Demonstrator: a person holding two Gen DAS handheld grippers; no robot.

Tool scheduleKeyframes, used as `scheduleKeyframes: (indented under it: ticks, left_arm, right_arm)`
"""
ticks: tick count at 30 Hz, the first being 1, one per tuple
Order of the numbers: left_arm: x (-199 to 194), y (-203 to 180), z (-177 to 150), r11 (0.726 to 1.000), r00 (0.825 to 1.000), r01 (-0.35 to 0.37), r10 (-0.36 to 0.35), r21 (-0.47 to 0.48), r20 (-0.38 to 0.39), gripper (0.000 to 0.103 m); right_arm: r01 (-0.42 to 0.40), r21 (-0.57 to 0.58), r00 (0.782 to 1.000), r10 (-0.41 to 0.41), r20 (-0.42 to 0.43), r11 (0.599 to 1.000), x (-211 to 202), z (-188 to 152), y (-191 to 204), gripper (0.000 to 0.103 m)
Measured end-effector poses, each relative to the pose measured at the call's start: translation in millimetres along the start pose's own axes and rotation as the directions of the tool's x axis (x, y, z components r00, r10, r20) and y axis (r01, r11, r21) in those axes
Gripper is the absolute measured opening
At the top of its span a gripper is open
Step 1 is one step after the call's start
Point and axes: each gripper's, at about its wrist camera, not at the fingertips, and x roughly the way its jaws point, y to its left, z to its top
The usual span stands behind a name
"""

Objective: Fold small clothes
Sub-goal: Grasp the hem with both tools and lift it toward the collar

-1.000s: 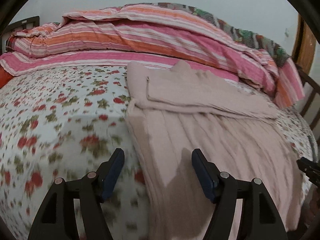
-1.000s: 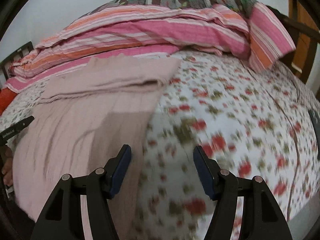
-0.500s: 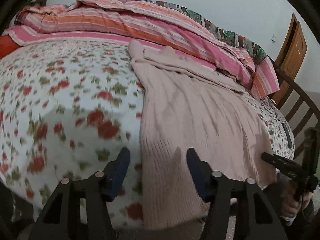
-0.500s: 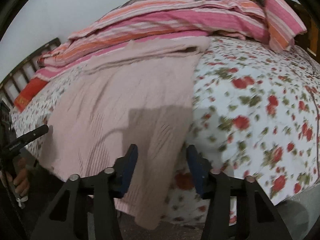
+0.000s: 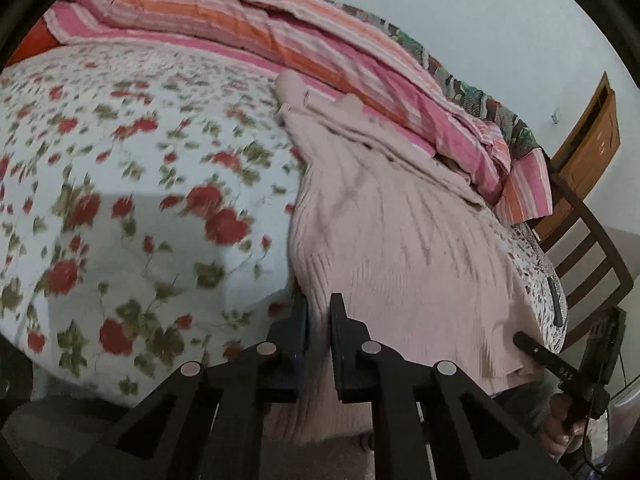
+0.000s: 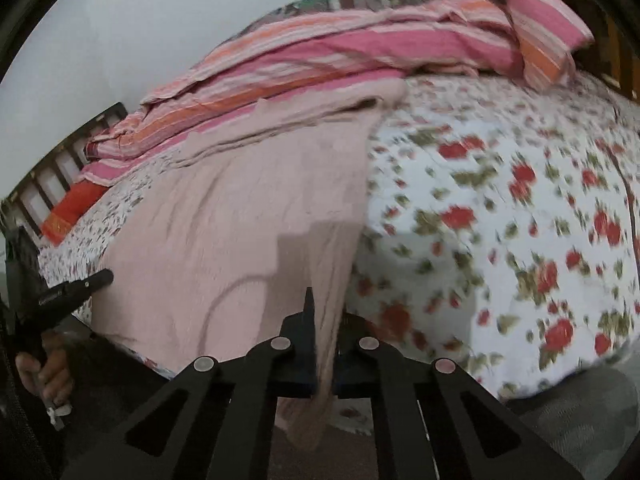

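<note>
a white bedsheet printed with red flowers and green leaves [image 5: 140,208] covers the bed. a pink-and-orange striped quilt [image 5: 304,44] lies bunched along its far side. beyond stand a pale wall [image 6: 140,28] and a brown wooden door [image 5: 592,140].

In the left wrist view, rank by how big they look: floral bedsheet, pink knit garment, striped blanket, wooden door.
1. floral bedsheet
2. pink knit garment, though nearness to the camera inflates it
3. striped blanket, close to the garment
4. wooden door
</note>
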Motion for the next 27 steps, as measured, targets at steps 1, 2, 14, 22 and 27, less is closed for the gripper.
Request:
scheduleKeyframes:
  ticks: [1,2,14,22,27]
  left_arm:
    - [0,0,0,1.000,1.000,-0.003,0.003,0.003,-0.003,0.013]
    - [-1,-1,1,1.000,1.000,-0.008,0.008,0.008,-0.001,0.017]
    - [31,-14,51,0.998,1.000,-0.019,0.019,0.065,0.010,0.044]
    - [21,-12,34,0.997,0.998,0.054,-0.051,0.062,-0.038,0.043]
    - [7,-3,10,0.991,0.988,0.133,-0.131,0.018,-0.084,0.041]
  right_arm:
    - [0.008,-0.005,1.000,-0.008,-0.014,1.000,3,-2,1,0.005]
    - [0.010,-0.012,1.000,-0.010,-0.023,1.000,5,-2,3,0.006]
    - [0.023,-0.005,1.000,-0.023,-0.005,1.000,26,44,4,0.017]
    - [-0.009,0.039,0.999,0.011,-0.046,0.999,21,31,-1,0.018]
    - [-0.013,-0.012,0.996,0.012,-0.085,1.000,13,8,8,0.018]
